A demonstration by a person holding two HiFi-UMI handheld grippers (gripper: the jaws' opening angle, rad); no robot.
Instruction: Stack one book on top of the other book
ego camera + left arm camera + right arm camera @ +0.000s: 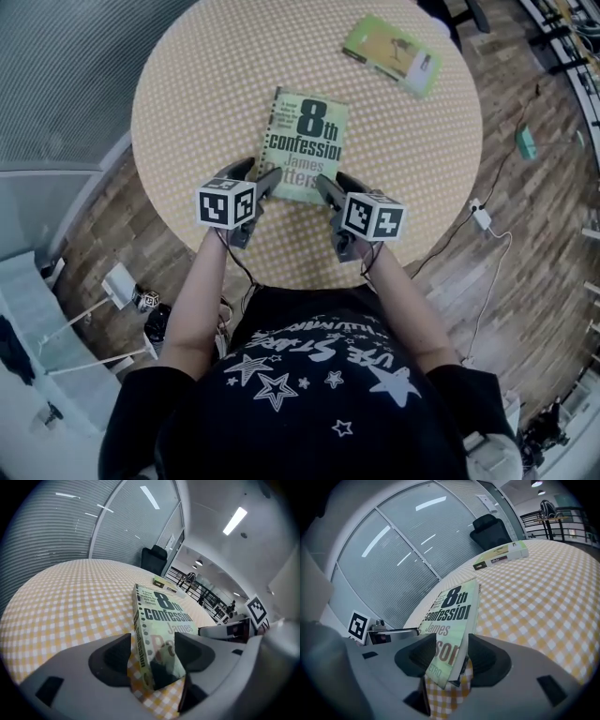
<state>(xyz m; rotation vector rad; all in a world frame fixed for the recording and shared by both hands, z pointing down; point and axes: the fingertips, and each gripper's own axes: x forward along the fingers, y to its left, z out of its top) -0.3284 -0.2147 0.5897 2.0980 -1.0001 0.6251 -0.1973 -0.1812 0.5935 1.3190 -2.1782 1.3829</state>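
Note:
A green paperback with "8th confession" on its cover (pixel 305 141) lies flat in the middle of the round table with the yellow checked cloth (pixel 206 94). My left gripper (pixel 261 178) is at the book's near left corner, and that corner (pixel 161 611) sits between its spread jaws (pixel 152 651). My right gripper (pixel 336 183) is at the near right corner, which likewise lies between its parted jaws (pixel 452 651). I see no pad pressing on the book (pixel 452 609). A second, lighter green book (pixel 394 54) lies at the table's far right edge.
The second book (pixel 501 555) is well beyond the first. A black chair (pixel 490 531) stands past the table by the glass wall. White stands (pixel 122 286) and cables (pixel 483 220) lie on the wooden floor around the table. The person stands at the near edge.

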